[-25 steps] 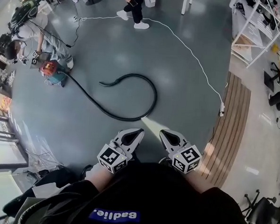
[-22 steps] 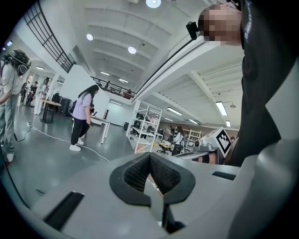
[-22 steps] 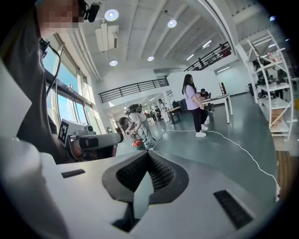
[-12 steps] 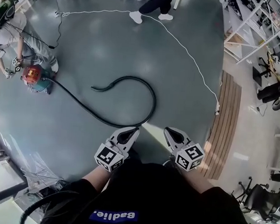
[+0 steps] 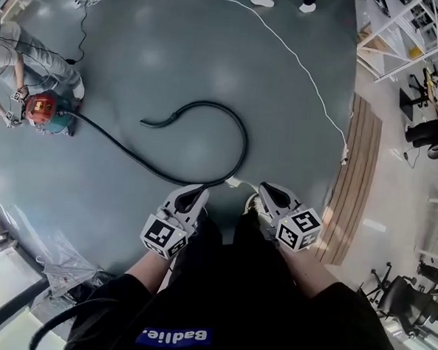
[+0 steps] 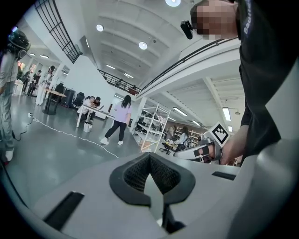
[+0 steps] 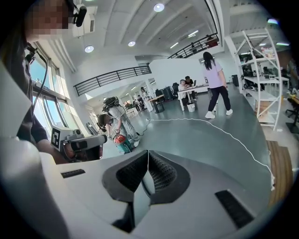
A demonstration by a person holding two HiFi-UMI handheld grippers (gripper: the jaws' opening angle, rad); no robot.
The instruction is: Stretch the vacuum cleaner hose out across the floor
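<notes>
Grey open floor (image 5: pixel 175 49), black hose (image 5: pixel 246 146) curled in a hook toward twelve o'clock, one end at the red vacuum cleaner (image 5: pixel 44 112) at ten. Left gripper (image 5: pixel 194 193) and right gripper (image 5: pixel 267 191) at six o'clock, jaws together, empty, near the closest bend, probably to grab and straighten it.

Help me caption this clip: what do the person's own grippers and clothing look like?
The left gripper and right gripper are both pale grey, tapering shells with black ribbed pads set inside. Each carries a white cube printed with black square markers. The person wears a black top with a blue patch lettered in white.
</notes>
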